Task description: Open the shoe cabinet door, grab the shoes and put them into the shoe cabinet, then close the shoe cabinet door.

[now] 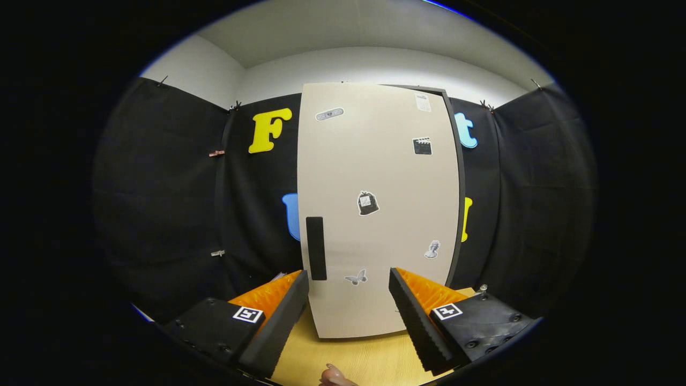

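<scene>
Risk lies at the dark handle (315,248), lower left of the shoe cabinet door (375,209) at frame centre: the claw (348,316) gapes wide and empty, aimed right of it, so it could miss.

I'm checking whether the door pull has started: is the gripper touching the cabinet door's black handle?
Cannot tell. In the gripper view the open gripper has one finger overlapping the door's edge just below the handle; depth unclear.

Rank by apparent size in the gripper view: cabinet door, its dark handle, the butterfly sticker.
1. Cabinet door, shut, largest.
2. Dark handle.
3. Butterfly sticker, smallest.
All share the door's face, so nearness doesn't skew this. The claw is open.
</scene>
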`<state>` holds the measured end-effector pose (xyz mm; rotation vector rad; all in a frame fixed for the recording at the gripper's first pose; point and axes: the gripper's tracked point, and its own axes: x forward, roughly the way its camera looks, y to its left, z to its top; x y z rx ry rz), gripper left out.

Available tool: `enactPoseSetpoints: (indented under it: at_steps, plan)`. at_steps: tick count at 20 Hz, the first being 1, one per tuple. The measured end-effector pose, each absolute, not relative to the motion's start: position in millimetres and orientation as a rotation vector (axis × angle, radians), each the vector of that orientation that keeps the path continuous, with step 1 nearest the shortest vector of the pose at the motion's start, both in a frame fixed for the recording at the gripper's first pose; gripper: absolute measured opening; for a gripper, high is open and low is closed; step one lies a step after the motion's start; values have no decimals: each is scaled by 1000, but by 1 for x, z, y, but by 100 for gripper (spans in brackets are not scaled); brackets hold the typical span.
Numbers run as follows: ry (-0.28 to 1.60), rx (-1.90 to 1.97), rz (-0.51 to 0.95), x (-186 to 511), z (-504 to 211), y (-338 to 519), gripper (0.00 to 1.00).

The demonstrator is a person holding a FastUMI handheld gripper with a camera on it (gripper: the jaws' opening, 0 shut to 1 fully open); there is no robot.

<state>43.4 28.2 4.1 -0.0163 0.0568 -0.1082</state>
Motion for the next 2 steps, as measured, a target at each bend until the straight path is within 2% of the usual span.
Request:
enactPoseSetpoints:
  at_steps: [2]
  plan:
    - [56, -20, -110, 43, 5, 33, 99]
